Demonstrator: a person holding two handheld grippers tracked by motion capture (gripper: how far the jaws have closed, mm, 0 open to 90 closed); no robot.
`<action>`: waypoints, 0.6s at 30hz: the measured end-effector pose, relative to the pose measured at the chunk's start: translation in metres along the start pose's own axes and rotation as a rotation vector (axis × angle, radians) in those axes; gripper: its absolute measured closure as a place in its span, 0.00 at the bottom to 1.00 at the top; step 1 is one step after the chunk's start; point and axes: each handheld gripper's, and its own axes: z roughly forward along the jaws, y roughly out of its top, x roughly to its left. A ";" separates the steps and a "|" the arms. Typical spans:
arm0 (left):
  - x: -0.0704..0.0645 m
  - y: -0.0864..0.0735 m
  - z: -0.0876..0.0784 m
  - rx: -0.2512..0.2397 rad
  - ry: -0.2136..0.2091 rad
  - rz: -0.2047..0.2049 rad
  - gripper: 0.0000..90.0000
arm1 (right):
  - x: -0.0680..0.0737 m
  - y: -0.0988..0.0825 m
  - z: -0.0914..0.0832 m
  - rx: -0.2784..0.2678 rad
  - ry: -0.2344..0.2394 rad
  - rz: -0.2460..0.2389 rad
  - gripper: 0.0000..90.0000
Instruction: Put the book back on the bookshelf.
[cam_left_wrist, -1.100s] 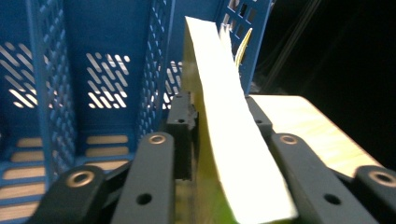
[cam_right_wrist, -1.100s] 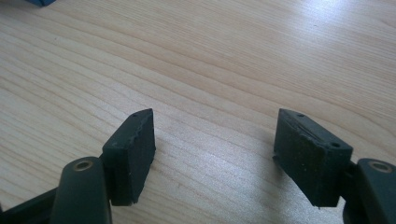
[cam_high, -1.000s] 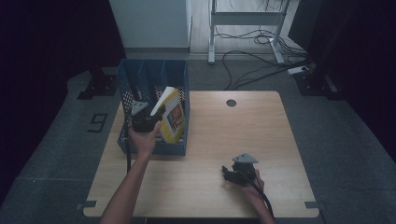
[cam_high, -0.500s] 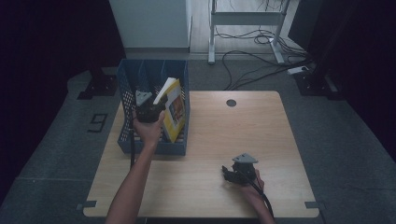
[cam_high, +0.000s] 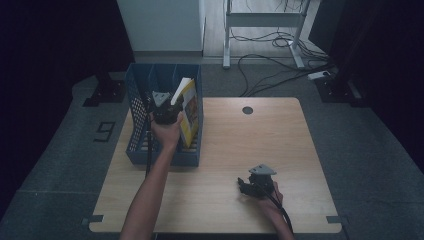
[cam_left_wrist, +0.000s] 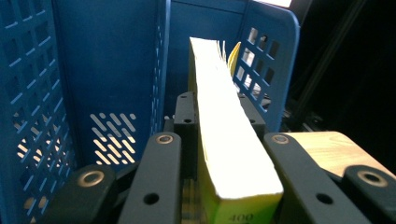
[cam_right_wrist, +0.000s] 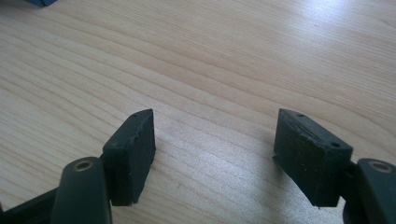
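Observation:
A thick yellow-covered book (cam_high: 187, 109) stands on edge in the right compartment of a blue slotted file rack (cam_high: 162, 157), leaning a little to the right. My left gripper (cam_high: 165, 111) is shut on it from the near side. In the left gripper view the book's (cam_left_wrist: 229, 140) white page edge runs up between the two black jaws of that gripper (cam_left_wrist: 217, 116), with the rack's blue walls (cam_left_wrist: 112, 70) around it. My right gripper (cam_high: 248, 184) lies on the wooden table (cam_high: 280, 140) at the near right, open, with bare wood between its pads (cam_right_wrist: 130, 149).
The rack sits at the table's left edge, partly over it. A round cable hole (cam_high: 247, 110) is in the far middle of the tabletop. Cables (cam_high: 270, 45) and a desk frame stand on the floor behind.
My left hand has carried the book farther back into the rack. The right hand and its gripper have stayed in place.

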 end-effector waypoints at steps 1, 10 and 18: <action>-0.001 0.000 0.002 0.002 0.004 0.002 0.84 | 0.000 0.000 0.000 0.000 0.000 0.000 0.32; -0.004 0.005 0.015 -0.012 0.030 -0.004 0.84 | 0.000 0.000 0.000 -0.001 -0.001 -0.001 0.32; -0.006 0.005 0.021 -0.052 0.063 0.000 0.84 | 0.000 0.000 0.000 -0.001 0.000 0.000 0.32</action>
